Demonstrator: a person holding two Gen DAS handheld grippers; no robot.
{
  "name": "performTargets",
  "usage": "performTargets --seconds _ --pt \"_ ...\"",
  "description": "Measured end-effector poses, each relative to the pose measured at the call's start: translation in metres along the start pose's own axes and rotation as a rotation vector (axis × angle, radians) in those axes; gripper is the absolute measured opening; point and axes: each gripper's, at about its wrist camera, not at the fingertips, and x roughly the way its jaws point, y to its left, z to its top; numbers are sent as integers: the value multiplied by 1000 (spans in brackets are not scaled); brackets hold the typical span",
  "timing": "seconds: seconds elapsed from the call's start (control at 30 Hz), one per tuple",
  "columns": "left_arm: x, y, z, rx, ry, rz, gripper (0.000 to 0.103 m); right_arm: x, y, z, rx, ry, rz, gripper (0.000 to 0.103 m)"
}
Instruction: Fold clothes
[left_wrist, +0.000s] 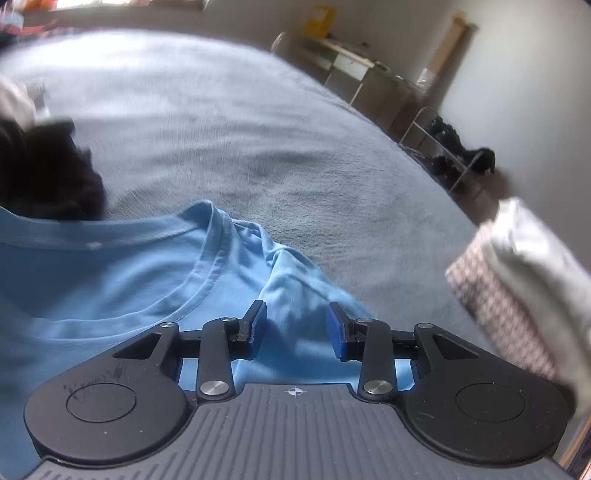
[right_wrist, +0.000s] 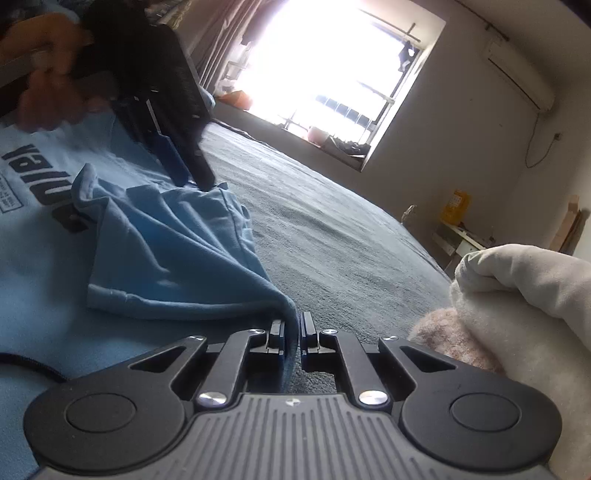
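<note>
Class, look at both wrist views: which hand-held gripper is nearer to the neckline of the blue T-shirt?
Left. The left hand-held gripper hovers open over the shoulder, just beside the neckline. The right hand-held gripper is shut on a T-shirt edge far from it.

**Bed and the items lying on it**

The bed is covered by a grey-blue textured blanket that fills most of both views. A light blue T-shirt lies spread on it, occupying the 7 to 9 o'clock region of the left wrist view, neckline uppermost; in the right wrist view dark printed lettering shows at 9 o'clock and one side of the shirt is turned over in loose folds. A stack of folded clothes rests on the blanket at 3 to 4 o'clock, white fabric above a pink patterned piece. A dark garment lies at 9 o'clock in the left wrist view, blurred.
</note>
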Motion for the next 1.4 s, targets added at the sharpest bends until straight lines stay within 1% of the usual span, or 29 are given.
performTargets --seconds 0.03,0.1,0.23,0.3,0.33,0.37,0.43,0.53,0.6,0.67,0.73,0.8,0.87,0.93,1.03,1.1,1.23,1.3,1.4 --pt "8 4 5 -33 16 -12 35 1 1 0 -8 0 -1 8" --pt "19 10 12 -90 44 -1 35 1 1 -1 -8 -1 4 8" --pt "17 15 21 -116 34 8 36 3 -10 -1 57 6 35 8" --pt "11 16 26 -106 12 23 38 3 -13 -2 76 10 44 8" --pt "11 16 28 -96 9 28 41 3 -12 -2 71 10 42 8" --pt "15 16 29 -94 20 30 43 2 -12 -2 69 9 41 8" --pt "22 15 32 -89 45 36 45 1 -11 -2 66 7 39 8" --pt "36 9 30 -62 120 26 44 -2 -12 -4 77 3 42 8" --pt "36 6 29 -57 127 11 43 -3 -14 -4 85 0 43 8" --pt "30 7 30 -80 117 -37 37 -5 -15 -4 90 -2 42 8" --pt "28 6 32 -93 118 -79 33 -6 -15 -5 91 -3 40 8" --pt "30 2 33 -86 131 -82 29 -8 -16 -5 94 -5 38 8" --pt "34 0 33 -81 145 -78 13 -9 -18 -5 105 -5 32 8" --pt "39 -1 34 -91 142 -92 6 -10 -20 -5 116 -6 26 8" --pt "41 -3 37 -103 103 -126 3 -12 -23 -6 132 -6 18 8" --pt "43 -3 41 -116 59 -140 3 -13 -24 -6 143 -7 12 8" --pt "53 5 50 -195 -3 -196 3 -14 -25 -6 151 3 -1 8" --pt "63 6 53 -206 -13 -207 3 -13 -26 -6 158 13 -2 8" --pt "82 5 54 -210 0 -204 3 -12 -29 -7 179 37 -1 8"
